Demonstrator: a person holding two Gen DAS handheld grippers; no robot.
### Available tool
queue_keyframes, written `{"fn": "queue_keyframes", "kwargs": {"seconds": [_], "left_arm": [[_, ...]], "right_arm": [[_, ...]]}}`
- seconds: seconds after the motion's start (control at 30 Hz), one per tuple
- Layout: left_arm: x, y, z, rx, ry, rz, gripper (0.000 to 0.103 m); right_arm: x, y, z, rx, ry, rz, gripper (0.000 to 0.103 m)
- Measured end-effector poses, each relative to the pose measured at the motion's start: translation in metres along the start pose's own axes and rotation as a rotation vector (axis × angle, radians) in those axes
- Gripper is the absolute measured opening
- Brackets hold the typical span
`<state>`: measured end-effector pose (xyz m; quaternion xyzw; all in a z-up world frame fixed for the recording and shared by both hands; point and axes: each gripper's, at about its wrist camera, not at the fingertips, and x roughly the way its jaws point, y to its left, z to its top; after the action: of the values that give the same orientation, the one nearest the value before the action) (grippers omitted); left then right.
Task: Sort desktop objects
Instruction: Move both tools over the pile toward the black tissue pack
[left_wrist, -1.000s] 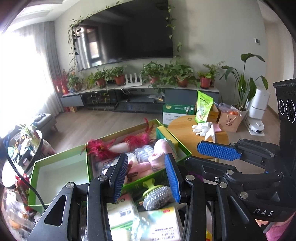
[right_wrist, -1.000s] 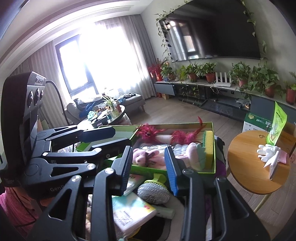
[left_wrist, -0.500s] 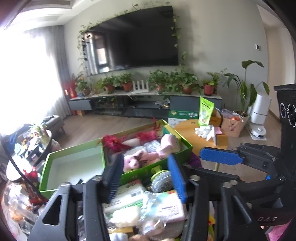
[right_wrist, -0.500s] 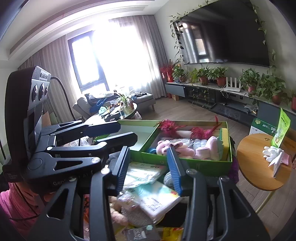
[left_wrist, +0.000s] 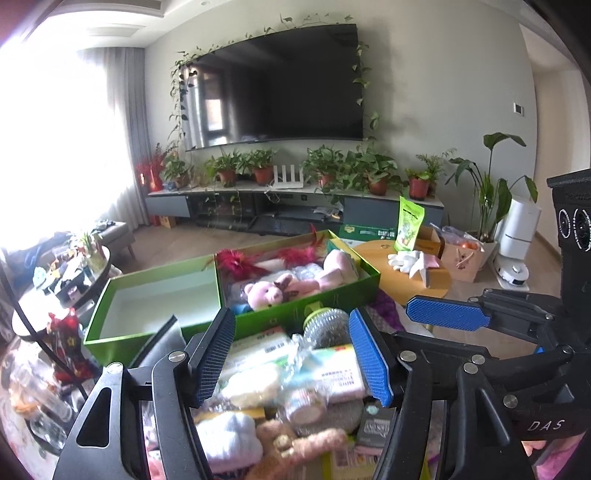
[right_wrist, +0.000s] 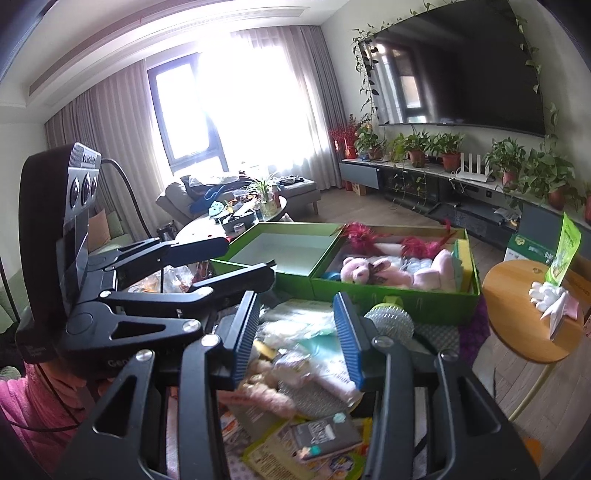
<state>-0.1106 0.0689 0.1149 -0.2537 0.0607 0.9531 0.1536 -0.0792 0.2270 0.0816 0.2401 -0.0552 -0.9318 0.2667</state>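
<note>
Left fingers: the left gripper (left_wrist: 291, 354) has its blue-padded fingers (left_wrist: 216, 354) spread wide with nothing between the pads, hanging over the clutter in front of the filled green box (left_wrist: 332, 301).
Right fingers: the right gripper (right_wrist: 299, 339) is likewise spread and holds nothing; it sits just right of the left gripper, near side of the same box.
Clutter pile: on the counter, nearest the cameras, lie a tan plush toy (left_wrist: 295, 443), a white fluffy item (left_wrist: 229, 439), packets in clear wrap (left_wrist: 332, 373) and a small dark booklet (right_wrist: 325, 435).
Steel scrubber: a wire scouring ball with a green handle (left_wrist: 325, 325) rests against the box's near wall.
Filled box: holds a pink teddy bear (left_wrist: 264, 293), red feathers (left_wrist: 236, 262) and a yellow sponge (right_wrist: 461, 266).
Empty box: an open green tray (left_wrist: 155, 295) touches the filled box's left side.
Round side table: right of the box, beyond it, a wooden top (right_wrist: 517, 321) carrying white gloves (right_wrist: 543, 293).
</note>
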Motion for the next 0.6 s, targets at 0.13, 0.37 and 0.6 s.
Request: {"fn": "queue_keyframes", "kwargs": {"seconds": [0.13,0.37,0.6], "left_arm": [[0.001,-0.009,-0.022,-0.005,0.021,0.007,0.065],[0.011,-0.015,-0.047,-0.063,0.094,-0.047,0.065],[0.01,-0.026,-0.066,-0.052,0.12,-0.025,0.065]], "right_arm": [[0.0,0.0,-0.025,0.04,0.025,0.014,0.046],[0.001,-0.008,-0.054,0.107,0.073,0.026,0.046],[-0.002,-0.018,-0.07,0.125,0.088,0.021,0.047]]}}
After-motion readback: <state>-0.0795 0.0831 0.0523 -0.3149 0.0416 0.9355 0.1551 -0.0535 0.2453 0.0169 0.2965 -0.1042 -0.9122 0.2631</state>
